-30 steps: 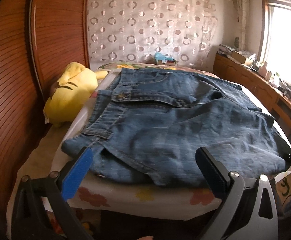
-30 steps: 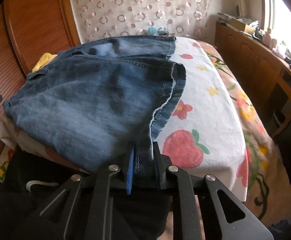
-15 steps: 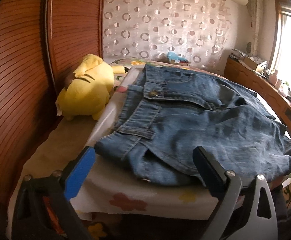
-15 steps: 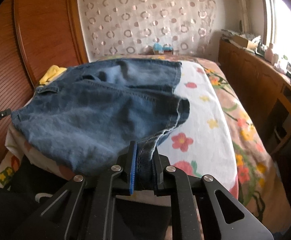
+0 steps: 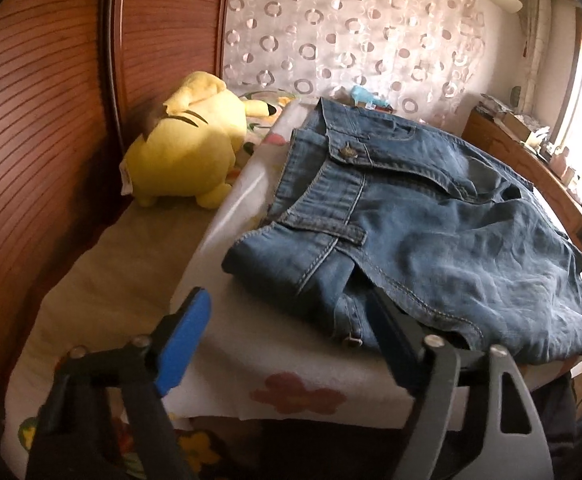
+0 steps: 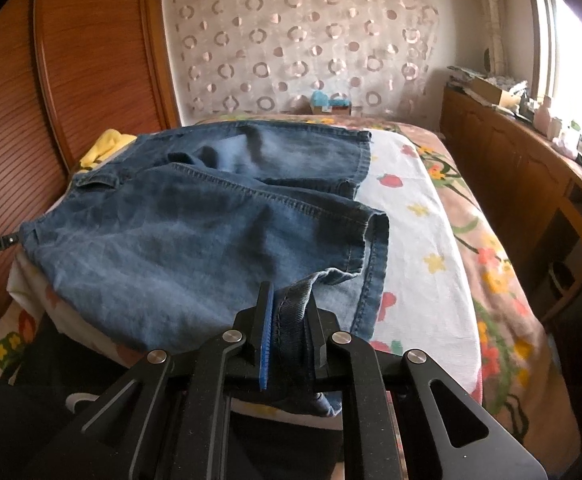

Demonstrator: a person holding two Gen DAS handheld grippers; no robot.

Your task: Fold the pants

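The denim pants (image 5: 431, 232) lie spread over the near half of the bed (image 6: 423, 240), on its flowered white sheet, with the waistband and its metal button toward the bed's left edge and the hems toward the middle. The left gripper (image 5: 287, 344) hangs at the near edge with its jaws spread wide; the blue-padded finger sits over bare sheet, while the other finger rests against the near corner of the waistband, with nothing pinched between them. The right gripper (image 6: 287, 332) is clamped tight on a bunched hem of the pants (image 6: 195, 232) at the near edge, lifting that fold slightly off the sheet. A yellow plush toy (image 5: 187, 156) lies beside the bed's left edge, against the wooden headboard (image 5: 31, 128). A wooden cabinet (image 6: 531, 168) runs along the right side beneath the window.
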